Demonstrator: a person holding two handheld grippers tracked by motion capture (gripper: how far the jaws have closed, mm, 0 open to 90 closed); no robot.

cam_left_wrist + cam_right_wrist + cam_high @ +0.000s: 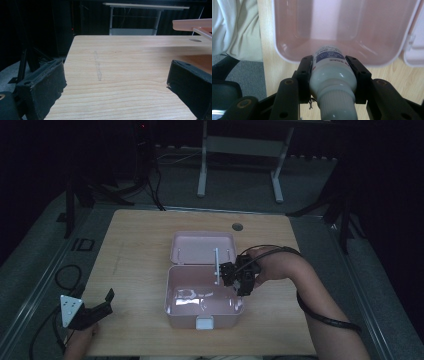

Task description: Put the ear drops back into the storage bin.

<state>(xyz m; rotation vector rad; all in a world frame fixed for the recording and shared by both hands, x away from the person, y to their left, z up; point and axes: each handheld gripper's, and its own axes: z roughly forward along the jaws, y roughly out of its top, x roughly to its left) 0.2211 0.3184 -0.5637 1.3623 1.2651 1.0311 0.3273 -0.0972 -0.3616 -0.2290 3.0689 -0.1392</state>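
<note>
A white bottle (332, 82) with a blue label sits between the black jaws of my right gripper (329, 61), which is shut on its body. Its cap end points toward the camera and its base reaches over the rim of the open pink box (284, 53). In the high view my right gripper (236, 277) hovers at the right side of the pink box (170, 292), whose lid (200, 247) lies folded back behind it. My left gripper (100, 307) rests near the table's front left corner. Its jaws stand wide apart with bare wood between them (115, 82).
The wooden table (140, 245) has a round cable hole (237, 226) at the back. A white table frame (240, 150) stands on the floor beyond. Cables trail off the left edge. A person's light clothing (237, 25) shows beside the box in the right gripper view.
</note>
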